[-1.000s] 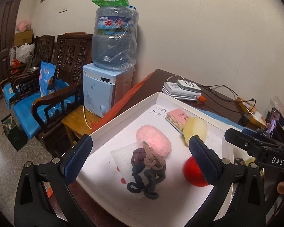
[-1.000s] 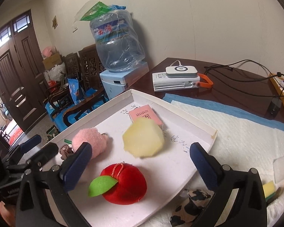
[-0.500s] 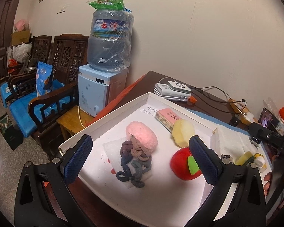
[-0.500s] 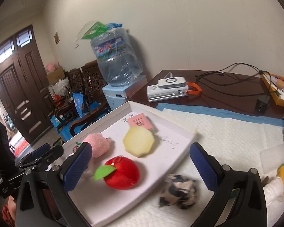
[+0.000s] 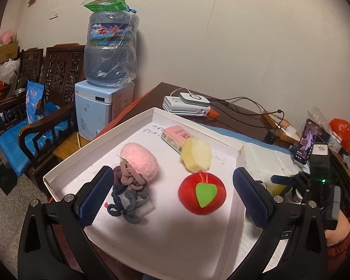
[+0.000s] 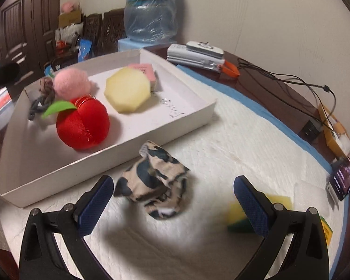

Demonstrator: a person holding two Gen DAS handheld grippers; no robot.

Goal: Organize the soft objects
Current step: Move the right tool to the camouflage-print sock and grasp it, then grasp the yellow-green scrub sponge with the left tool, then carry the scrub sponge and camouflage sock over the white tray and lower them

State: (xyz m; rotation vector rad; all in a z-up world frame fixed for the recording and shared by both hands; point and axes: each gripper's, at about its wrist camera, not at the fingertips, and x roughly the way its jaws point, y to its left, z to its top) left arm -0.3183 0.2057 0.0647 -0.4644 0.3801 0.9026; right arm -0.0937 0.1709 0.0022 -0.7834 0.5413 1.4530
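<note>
A white tray [image 5: 137,121] [image 6: 193,119] holds a red plush apple [image 5: 201,196] [image 6: 82,126], a pink pom-pom [image 5: 140,162] [image 6: 71,84], a yellow foam block [image 5: 196,155] [image 6: 127,93], a knotted grey-brown cord [image 5: 128,193] [image 6: 43,95] and a pink box [image 5: 177,136] [image 6: 143,70]. My left gripper [image 5: 172,197] is open and empty above the tray's near part. My right gripper [image 6: 173,206] is open and empty, low over a crumpled camouflage cloth [image 6: 155,183] on the white mat [image 6: 245,154], beside the tray. A yellow-green sponge [image 6: 239,214] lies by its right finger.
A white device with cables [image 5: 189,105] [image 6: 196,56] sits behind the tray. A phone [image 5: 306,142] [image 6: 345,177] stands at the right. A water dispenser [image 5: 105,107] and wooden chairs [image 5: 35,126] stand to the left of the table.
My right gripper has swung right and dropped from over the tray to just above the camouflage cloth. My left gripper has drawn back a little; the tray's objects have not moved.
</note>
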